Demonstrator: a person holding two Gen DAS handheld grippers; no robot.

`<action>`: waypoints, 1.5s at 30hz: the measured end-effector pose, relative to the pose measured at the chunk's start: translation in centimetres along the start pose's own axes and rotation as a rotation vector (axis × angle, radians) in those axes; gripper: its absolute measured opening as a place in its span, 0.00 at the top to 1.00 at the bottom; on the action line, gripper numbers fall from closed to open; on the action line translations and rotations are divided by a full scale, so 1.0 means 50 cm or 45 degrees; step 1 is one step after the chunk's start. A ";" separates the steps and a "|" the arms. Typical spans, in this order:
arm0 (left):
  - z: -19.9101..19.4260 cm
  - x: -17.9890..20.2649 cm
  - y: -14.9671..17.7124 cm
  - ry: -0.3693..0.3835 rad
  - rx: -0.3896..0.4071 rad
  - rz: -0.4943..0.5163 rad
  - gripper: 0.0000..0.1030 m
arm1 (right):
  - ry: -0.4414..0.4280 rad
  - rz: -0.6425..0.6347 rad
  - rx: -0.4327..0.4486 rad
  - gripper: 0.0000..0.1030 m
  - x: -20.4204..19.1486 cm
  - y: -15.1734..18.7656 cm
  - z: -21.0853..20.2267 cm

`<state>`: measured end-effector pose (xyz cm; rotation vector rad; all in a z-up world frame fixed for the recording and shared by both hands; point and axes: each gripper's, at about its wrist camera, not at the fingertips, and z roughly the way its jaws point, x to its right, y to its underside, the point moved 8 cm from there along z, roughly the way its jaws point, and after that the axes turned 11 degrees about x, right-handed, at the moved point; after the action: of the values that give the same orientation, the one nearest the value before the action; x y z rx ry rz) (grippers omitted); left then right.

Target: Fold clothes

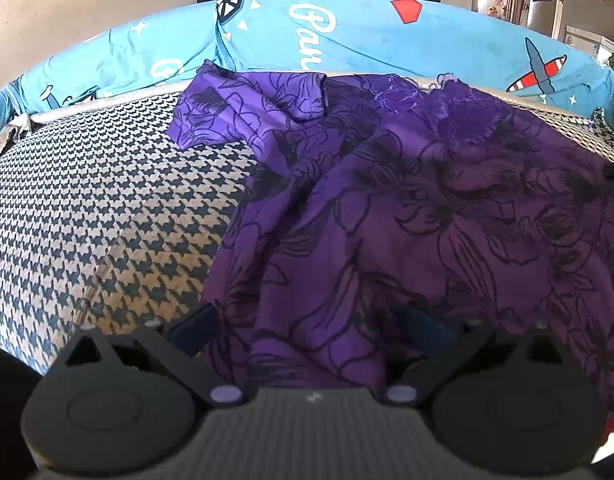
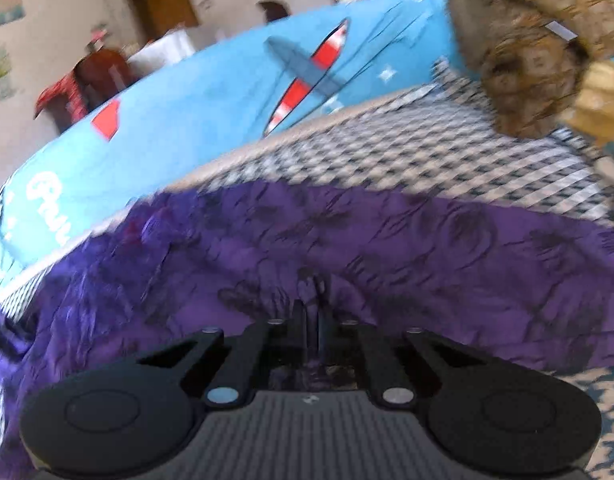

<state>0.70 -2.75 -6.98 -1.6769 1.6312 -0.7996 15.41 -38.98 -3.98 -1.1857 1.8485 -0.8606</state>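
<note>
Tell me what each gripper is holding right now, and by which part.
The right gripper is shut on a pinched-up ridge of the purple floral garment. The left gripper stands open astride the garment's near edge, gripping nothing.

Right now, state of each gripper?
Left gripper: open, purple floral garment lying between its fingers, not pinched.
Right gripper: shut on the purple floral garment.

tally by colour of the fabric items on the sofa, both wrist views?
Purple floral garment: 1
Blue printed cover: 1
Houndstooth seat cover: 1
Brown furry item: 1
Total: 4
</note>
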 end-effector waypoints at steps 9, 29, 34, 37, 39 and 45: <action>0.002 0.002 0.006 0.009 -0.009 0.014 0.00 | 0.066 0.008 -0.024 0.97 0.022 -0.007 0.008; -0.007 0.030 -0.050 0.044 0.044 0.074 0.00 | -0.104 0.175 0.035 0.71 0.106 -0.086 0.028; 0.017 0.048 -0.087 0.087 0.049 0.085 0.00 | -0.106 0.106 0.041 0.59 0.101 -0.092 0.063; 0.040 0.064 -0.114 0.110 0.058 0.114 0.00 | -0.103 0.069 0.043 0.54 0.101 -0.093 0.081; 0.053 0.074 -0.131 0.127 0.067 0.129 0.00 | -0.102 0.041 0.044 0.52 0.101 -0.093 0.092; 0.105 0.107 -0.184 0.191 0.058 0.174 0.00 | -0.089 -0.046 0.037 0.50 0.107 -0.090 0.127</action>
<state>10.60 -7.81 -2.84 -1.4868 1.7940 -0.9053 21.32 -46.35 -4.51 -1.2197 1.7579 -0.8525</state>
